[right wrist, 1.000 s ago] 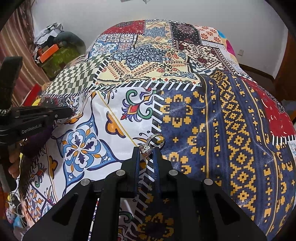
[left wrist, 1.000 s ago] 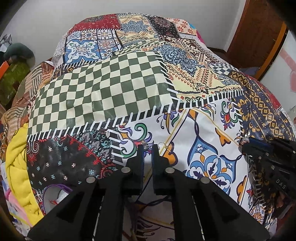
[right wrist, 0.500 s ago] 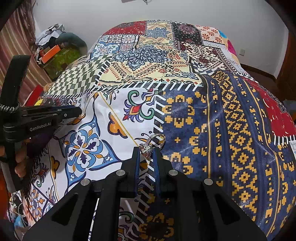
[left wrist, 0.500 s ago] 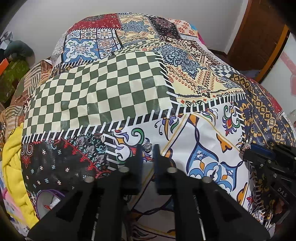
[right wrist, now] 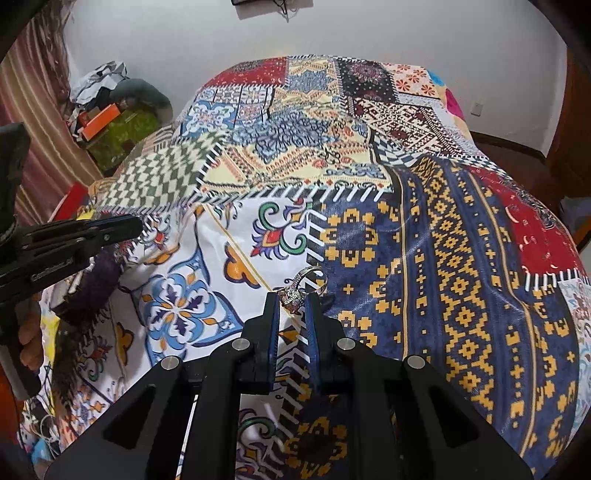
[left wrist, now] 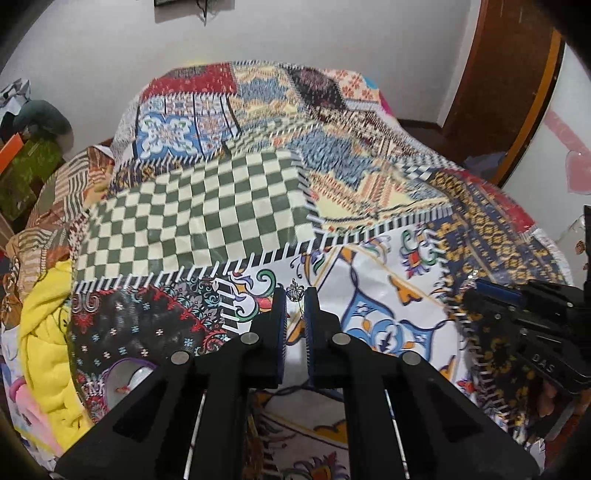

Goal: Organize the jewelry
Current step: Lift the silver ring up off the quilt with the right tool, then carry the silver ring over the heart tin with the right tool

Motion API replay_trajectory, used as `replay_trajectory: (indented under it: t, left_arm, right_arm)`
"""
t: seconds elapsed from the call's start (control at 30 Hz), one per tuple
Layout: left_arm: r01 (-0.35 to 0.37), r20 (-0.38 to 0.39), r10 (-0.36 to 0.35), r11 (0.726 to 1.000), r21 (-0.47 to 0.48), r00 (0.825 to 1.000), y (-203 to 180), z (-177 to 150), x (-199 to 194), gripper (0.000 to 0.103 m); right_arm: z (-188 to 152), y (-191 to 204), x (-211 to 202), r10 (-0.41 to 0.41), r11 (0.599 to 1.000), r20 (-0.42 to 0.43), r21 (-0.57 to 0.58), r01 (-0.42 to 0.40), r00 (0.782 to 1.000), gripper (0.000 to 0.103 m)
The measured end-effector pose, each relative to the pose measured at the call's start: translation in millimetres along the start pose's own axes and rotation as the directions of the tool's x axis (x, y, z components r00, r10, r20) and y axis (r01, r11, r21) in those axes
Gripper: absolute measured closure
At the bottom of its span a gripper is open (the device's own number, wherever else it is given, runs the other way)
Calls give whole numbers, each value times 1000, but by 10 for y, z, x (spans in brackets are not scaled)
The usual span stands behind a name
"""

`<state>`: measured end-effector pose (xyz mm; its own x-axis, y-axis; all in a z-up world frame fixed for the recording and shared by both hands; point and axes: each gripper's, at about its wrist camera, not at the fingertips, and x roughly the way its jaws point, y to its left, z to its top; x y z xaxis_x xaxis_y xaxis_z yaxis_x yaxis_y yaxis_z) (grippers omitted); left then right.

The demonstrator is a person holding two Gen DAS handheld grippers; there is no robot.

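My left gripper point(left wrist: 295, 295) is closed on a small silver pendant point(left wrist: 295, 292), pinched at the very tips of the fingers point(left wrist: 279, 306); a thin chain point(left wrist: 302, 312) trails down from it between the two blue-lined pads. The piece hangs clear above the bed cover point(left wrist: 229, 210), over the white panel with blue and orange scrollwork near the bed's near edge. My right gripper point(right wrist: 293, 299) is clamped on a silver ring point(right wrist: 301, 286): the ornate stone end sits between the fingers point(right wrist: 274, 317), the plain band loops out past the tips. The ring is over the seam where the white floral panel meets the navy panel with yellow geometric marks, again toward the near edge of the bed. From the right-hand camera the left gripper point(right wrist: 88, 230) shows at the left side, pointing in over the cover, with part of a hand point(right wrist: 27, 343) under it. From the left-hand camera the right gripper point(left wrist: 517, 314) shows at the right side. Green-and-cream checked panel lies toward the bed's left side, red and patterned patches toward the far edge by the white wall point(left wrist: 332, 33). Yellow cloth point(left wrist: 48, 332) bunched off the bed's left edge. Brown wooden door point(left wrist: 513, 74) beyond the far right corner. Cluttered pile with an orange box point(right wrist: 98, 120) past the far left corner.
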<state>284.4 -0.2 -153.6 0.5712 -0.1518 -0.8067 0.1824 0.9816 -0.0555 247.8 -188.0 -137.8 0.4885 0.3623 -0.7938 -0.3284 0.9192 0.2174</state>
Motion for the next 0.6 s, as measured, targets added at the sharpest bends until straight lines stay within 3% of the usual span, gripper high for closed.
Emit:
replay_trajectory:
  t: [0.6]
  left_arm:
    - [-16,172,18,1000,-15,985,106,-150,-964,95]
  right_arm:
    - [216,519,-529,27,999,146,-35,-22,989,90]
